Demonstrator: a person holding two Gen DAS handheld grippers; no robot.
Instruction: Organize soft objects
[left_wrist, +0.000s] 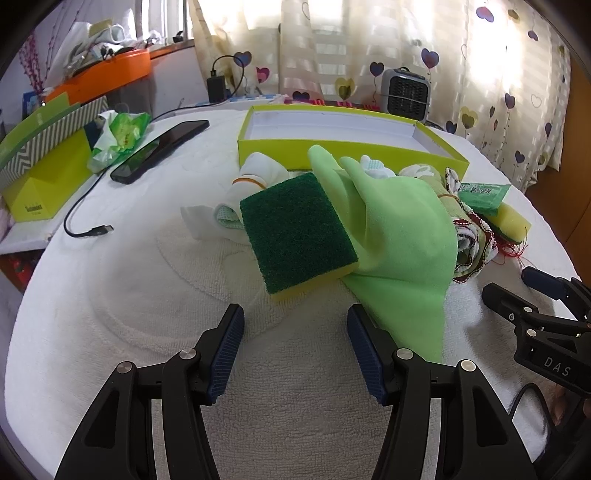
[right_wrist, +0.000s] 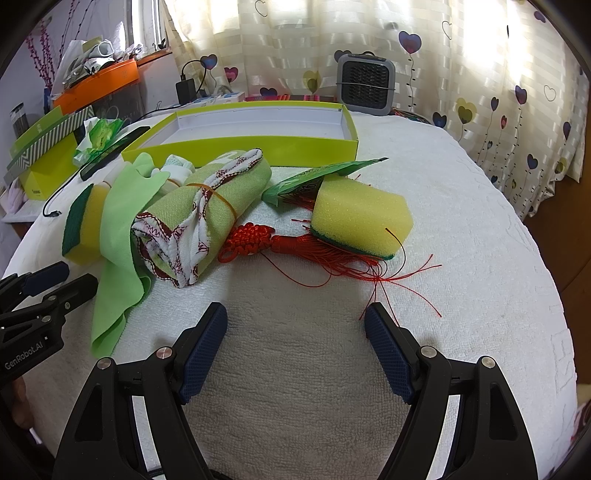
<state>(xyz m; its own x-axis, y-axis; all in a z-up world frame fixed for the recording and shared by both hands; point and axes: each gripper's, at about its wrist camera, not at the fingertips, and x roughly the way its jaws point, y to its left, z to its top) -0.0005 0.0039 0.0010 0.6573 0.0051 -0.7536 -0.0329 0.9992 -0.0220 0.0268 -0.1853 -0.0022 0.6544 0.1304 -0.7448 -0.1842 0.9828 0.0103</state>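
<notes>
A green-topped yellow sponge leans on a light green cloth just ahead of my open, empty left gripper. White socks lie behind the sponge. A rolled green towel with a rubber band, a red tassel knot and a second yellow sponge lie ahead of my open, empty right gripper. A green packet rests on that sponge. An open lime box stands behind the pile; it also shows in the right wrist view.
A white towel covers the table. A phone and a USB cable lie at the left. A lime carton, a small heater and curtains stand beyond.
</notes>
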